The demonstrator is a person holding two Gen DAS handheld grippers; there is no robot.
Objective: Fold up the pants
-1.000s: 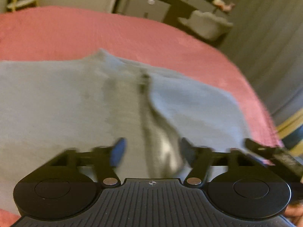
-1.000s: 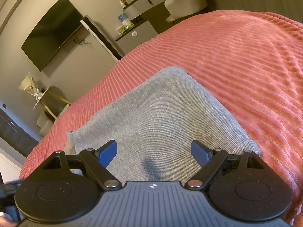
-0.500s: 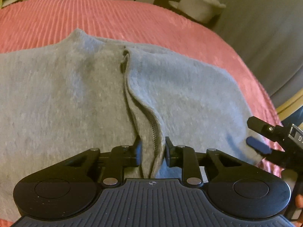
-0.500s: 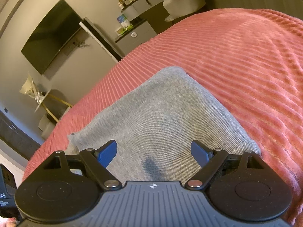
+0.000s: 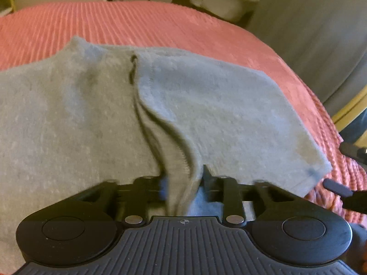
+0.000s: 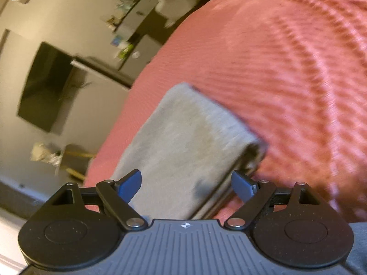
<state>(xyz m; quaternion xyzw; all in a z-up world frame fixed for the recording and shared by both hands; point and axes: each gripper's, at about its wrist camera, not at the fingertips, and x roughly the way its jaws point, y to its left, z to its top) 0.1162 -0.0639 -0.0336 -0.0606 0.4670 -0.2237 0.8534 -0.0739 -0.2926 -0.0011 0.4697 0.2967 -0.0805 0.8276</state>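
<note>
Grey pants [image 5: 218, 105] lie spread on a pink ribbed bedspread [image 5: 114, 23]. In the left wrist view my left gripper [image 5: 183, 183] is shut on a raised ridge of the grey fabric where a seamed edge runs toward the camera. In the right wrist view my right gripper [image 6: 185, 184] stands open, its blue pads [image 6: 129, 184] on either side of the near end of the pants [image 6: 183, 142], whose folded layers show at their right edge. The right gripper's fingertip [image 5: 337, 186] shows at the right edge of the left wrist view.
The pink bedspread [image 6: 286, 80] stretches far and right of the pants. Beyond the bed stand a wall television [image 6: 43, 87], a dresser [image 6: 137, 29] with small items, and a pale chair [image 5: 227, 0]. A grey curtain [image 5: 321, 34] hangs at the right.
My left gripper went from wide open to shut on the fabric ridge and lifted it slightly. The right gripper stayed open, rolled, and shifted so the pants' right edge now sits between its fingers.
</note>
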